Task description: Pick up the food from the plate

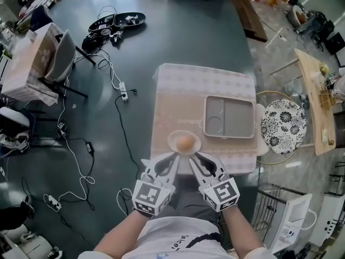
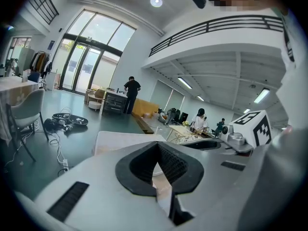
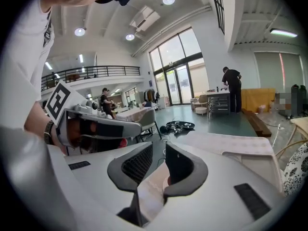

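A brown egg-shaped food [image 1: 185, 142] lies on a small round plate [image 1: 173, 144] at the near edge of the cloth-covered table [image 1: 183, 88]. Both grippers hover just short of the plate, on my side of it. My left gripper [image 1: 174, 157] points at the plate's left rim; in the left gripper view its tips [image 2: 156, 144] meet with nothing between them. My right gripper [image 1: 193, 158] points at the plate's right rim; its jaws [image 3: 159, 147] stand a narrow gap apart and hold nothing.
A grey compartment tray [image 1: 240, 117] sits on the table behind and right of the plate. A patterned round seat [image 1: 283, 126] stands at the table's right. Cables and a power strip [image 1: 123, 90] lie on the floor at left, near a chair [image 1: 62, 58].
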A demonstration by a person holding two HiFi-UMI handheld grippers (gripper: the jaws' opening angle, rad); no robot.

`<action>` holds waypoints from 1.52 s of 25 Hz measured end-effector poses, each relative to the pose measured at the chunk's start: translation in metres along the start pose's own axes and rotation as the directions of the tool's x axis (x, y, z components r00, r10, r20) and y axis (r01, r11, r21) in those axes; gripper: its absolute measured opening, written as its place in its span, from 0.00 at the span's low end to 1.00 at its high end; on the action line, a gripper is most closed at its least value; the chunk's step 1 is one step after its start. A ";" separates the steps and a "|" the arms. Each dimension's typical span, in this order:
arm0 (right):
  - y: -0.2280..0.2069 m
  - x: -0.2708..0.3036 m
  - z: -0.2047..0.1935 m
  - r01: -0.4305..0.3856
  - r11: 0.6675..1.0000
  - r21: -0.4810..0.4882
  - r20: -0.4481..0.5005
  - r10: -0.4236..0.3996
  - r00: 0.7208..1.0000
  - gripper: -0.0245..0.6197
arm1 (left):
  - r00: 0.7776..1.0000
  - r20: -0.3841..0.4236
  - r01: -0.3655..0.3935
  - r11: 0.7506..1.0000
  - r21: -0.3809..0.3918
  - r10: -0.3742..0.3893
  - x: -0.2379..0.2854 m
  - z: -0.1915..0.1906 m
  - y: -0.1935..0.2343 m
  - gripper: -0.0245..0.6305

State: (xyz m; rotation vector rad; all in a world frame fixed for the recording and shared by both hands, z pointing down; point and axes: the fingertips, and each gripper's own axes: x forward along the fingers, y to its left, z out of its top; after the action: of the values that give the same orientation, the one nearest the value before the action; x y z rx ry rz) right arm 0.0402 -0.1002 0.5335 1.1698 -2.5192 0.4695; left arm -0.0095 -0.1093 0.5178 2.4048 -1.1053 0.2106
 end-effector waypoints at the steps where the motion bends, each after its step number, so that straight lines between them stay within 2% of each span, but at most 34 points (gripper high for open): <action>1: -0.004 0.006 -0.007 -0.014 1.000 -0.013 -0.019 0.013 1.000 0.14 | 1.000 -0.002 -0.002 1.000 -0.004 0.002 0.005 -0.004 0.003 0.04; 6: -0.020 0.036 -0.045 -0.120 0.989 -0.090 -0.123 0.109 0.986 0.25 | 1.000 -0.020 -0.017 1.000 0.000 0.017 0.028 -0.026 0.019 0.04; 10: -0.024 0.057 -0.090 -0.261 0.953 -0.153 -0.251 0.218 0.943 0.36 | 0.997 -0.058 -0.044 0.999 -0.017 0.043 0.042 -0.047 0.034 0.04; 14: -0.037 0.073 -0.120 -0.338 0.911 -0.236 -0.346 0.246 0.905 0.41 | 0.994 -0.088 -0.063 0.998 -0.029 0.060 0.048 -0.063 0.046 0.05; 19: -0.051 0.089 -0.153 -0.417 0.848 -0.328 -0.434 0.257 0.863 0.44 | 0.992 -0.107 -0.075 0.997 -0.034 0.071 0.060 -0.082 0.058 0.05; 25: -0.056 0.104 -0.185 -0.562 0.725 -0.399 -0.534 0.315 0.785 0.49 | 0.989 -0.126 -0.084 0.996 -0.026 0.080 0.069 -0.098 0.069 0.04; 29: -0.063 0.103 -0.197 -0.629 0.662 -0.408 -0.572 0.352 0.741 0.52 | 0.986 -0.143 -0.090 0.996 -0.023 0.086 0.077 -0.107 0.064 0.04; 32: -0.067 0.105 -0.206 -0.661 0.627 -0.413 -0.585 0.373 0.720 0.53 | 0.984 -0.155 -0.087 0.996 -0.016 0.083 0.085 -0.113 0.058 0.04; 35: -0.072 0.107 -0.214 -0.679 0.608 -0.412 -0.594 0.385 0.706 0.53 | 0.984 -0.158 -0.084 0.996 -0.015 0.081 0.093 -0.117 0.053 0.04; 38: -0.062 0.123 -0.220 -0.698 0.586 -0.412 -0.612 0.390 0.688 0.53 | 0.983 -0.163 -0.089 0.996 -0.014 0.085 0.089 -0.121 0.069 0.04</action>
State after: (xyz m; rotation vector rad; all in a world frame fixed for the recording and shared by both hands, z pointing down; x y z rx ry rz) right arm 0.0460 -0.1275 0.7917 -0.0482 -2.2553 0.0015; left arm 0.0052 -0.1491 0.6773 2.2776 -1.1322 0.4148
